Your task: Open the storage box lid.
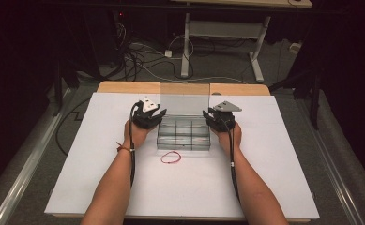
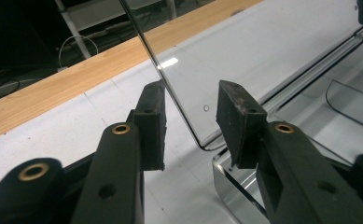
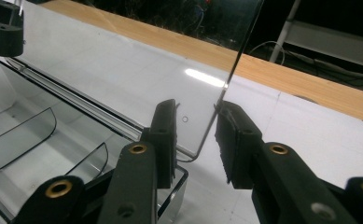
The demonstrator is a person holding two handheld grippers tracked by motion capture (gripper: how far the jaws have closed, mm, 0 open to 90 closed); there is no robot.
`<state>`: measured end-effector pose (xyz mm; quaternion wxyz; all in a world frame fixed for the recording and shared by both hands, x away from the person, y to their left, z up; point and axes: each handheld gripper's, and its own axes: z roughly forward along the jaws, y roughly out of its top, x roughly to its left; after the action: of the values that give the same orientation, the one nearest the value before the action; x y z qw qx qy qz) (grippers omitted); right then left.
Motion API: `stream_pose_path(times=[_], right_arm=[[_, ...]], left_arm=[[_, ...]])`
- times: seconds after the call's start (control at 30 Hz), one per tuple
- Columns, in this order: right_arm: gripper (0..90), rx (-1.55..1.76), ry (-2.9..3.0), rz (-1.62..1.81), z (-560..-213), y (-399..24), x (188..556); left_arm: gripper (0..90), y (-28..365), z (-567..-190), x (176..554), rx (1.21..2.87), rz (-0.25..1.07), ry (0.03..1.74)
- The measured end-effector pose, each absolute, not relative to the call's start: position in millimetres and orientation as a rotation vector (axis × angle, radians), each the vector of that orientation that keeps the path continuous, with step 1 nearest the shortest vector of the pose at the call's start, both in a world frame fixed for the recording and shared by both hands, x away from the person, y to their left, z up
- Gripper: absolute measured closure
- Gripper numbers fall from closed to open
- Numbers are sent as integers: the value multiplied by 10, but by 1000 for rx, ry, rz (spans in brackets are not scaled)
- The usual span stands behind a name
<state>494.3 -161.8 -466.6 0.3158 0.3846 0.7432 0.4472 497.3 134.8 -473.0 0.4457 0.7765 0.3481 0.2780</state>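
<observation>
Both the left tongs (image 2: 188,123) and right tongs (image 3: 195,140) stand open astride the upright clear lid (image 1: 185,103); white table (image 1: 100,178) beneath, dark cabled floor (image 1: 142,61) beyond.

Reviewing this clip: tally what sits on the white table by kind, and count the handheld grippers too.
Clear plastic compartment box, lid standing open: 1
Red rubber band, lying in front of the box: 1
Handheld grippers: 2, the left gripper and the right gripper, each with its jaws astride a side edge of the lid, pads not pressing
Total: 4
</observation>
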Motion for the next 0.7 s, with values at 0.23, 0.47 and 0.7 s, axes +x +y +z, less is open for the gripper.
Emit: stream_pose_path(times=[0.23, 0.47, 0.7], right_arm=[[690, 1037, 1949, 1188, -4671, -1616, 4929], [679, 1035, 1938, 1172, -4672, -1605, 4924], [662, 1027, 1956, 1133, -4678, -1576, 4919]], left_arm=[[612, 1354, -4750, 4957, 1903, 679, 871], [609, 1359, -4755, 4962, 1895, 672, 880], [610, 1335, -4759, 4964, 1926, 692, 878]])
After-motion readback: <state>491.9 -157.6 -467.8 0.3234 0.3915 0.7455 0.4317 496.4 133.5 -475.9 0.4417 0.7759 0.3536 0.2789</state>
